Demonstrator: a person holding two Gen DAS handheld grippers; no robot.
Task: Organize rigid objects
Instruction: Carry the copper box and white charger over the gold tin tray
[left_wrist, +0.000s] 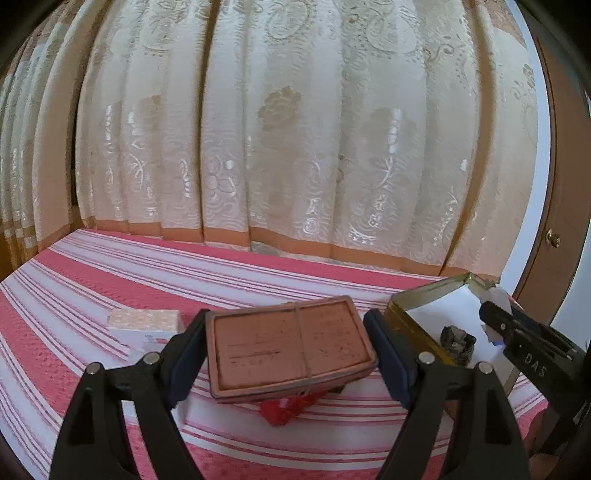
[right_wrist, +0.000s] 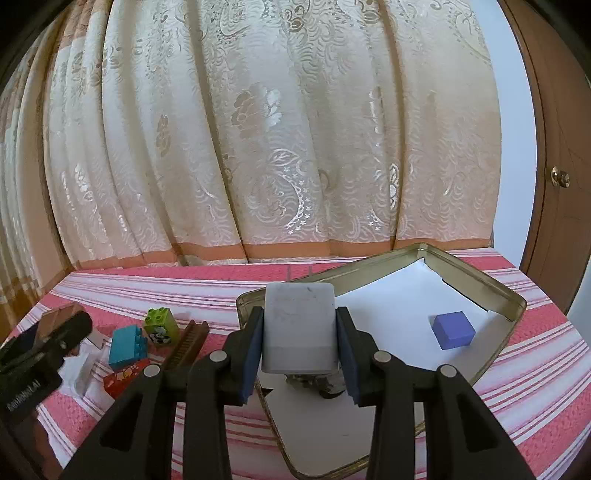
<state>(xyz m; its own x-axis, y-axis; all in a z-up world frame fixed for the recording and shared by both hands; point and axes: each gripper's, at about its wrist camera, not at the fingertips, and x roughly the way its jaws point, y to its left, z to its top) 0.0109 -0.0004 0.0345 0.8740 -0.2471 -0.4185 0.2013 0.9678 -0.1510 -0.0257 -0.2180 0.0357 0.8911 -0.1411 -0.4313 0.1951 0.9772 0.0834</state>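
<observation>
My left gripper (left_wrist: 286, 350) is shut on a flat reddish-brown box (left_wrist: 290, 349) with a red tassel (left_wrist: 284, 408) under it, held above the striped bedspread. My right gripper (right_wrist: 300, 341) is shut on a grey-white block (right_wrist: 299, 328), held over the near left part of a gold metal tray (right_wrist: 511, 291) lined with white paper. A blue cube (right_wrist: 453, 329) lies in the tray. A dark rough lump (left_wrist: 457, 341) lies in the tray under the right gripper. The right gripper shows in the left wrist view (left_wrist: 524, 332), the left gripper in the right wrist view (right_wrist: 44, 343).
Left of the tray lie a blue brick (right_wrist: 127, 347), a green printed brick (right_wrist: 161, 325), a brown comb-like piece (right_wrist: 186, 343) and a red piece (right_wrist: 120, 382). A patterned white box (left_wrist: 146, 323) lies left of the left gripper. Cream curtains hang behind; a wooden door (right_wrist: 561, 177) stands right.
</observation>
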